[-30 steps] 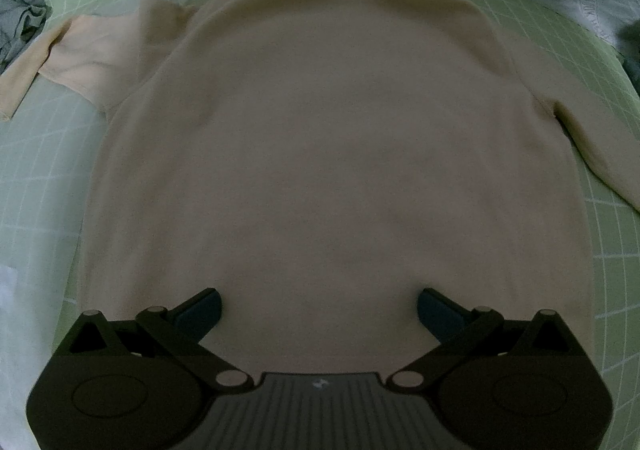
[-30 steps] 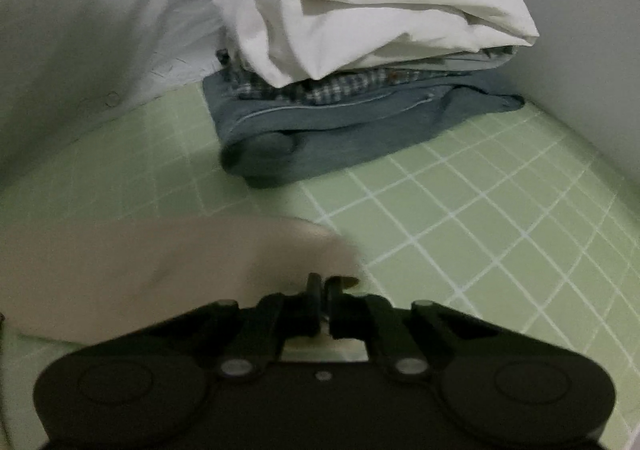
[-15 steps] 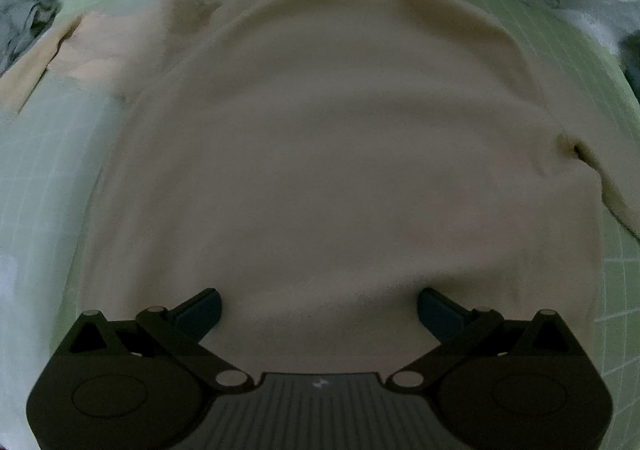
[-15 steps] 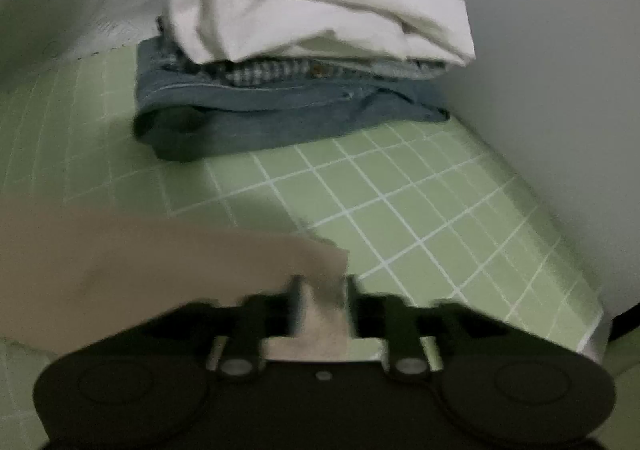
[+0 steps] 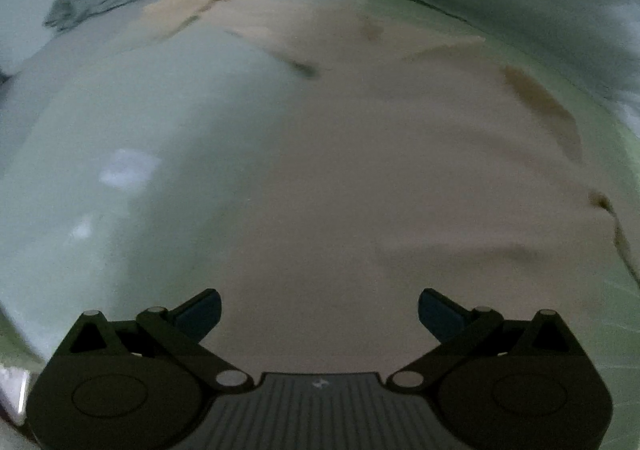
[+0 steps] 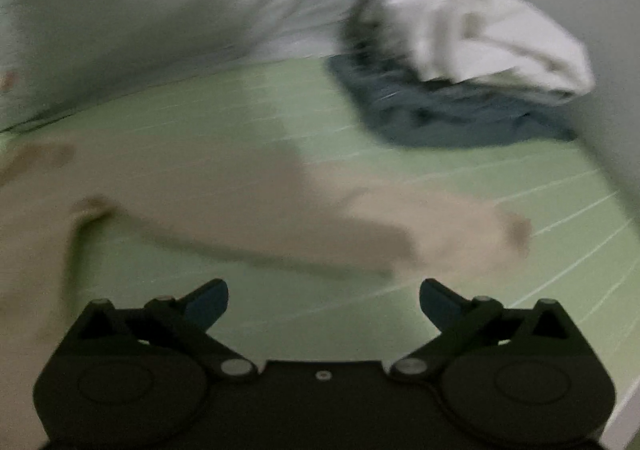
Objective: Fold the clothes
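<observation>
Only the right wrist view shows one stack of folded clothes. One cream knit sweater lies flat on the green gridded mat. The left gripper has its jaws wide and empty; the right gripper has its jaws opening, with nothing between them.

soft matt cream knit sweater on a smooth pale-green gridded cloth sheet; matt black plastic tongs.

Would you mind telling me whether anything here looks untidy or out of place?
The white garment topping the folded pile in the far right corner is loosely bunched rather than flat. The beige sweater lies spread on the green grid mat, its sleeve stretched out, unfolded. Motion blur hides finer detail.
</observation>
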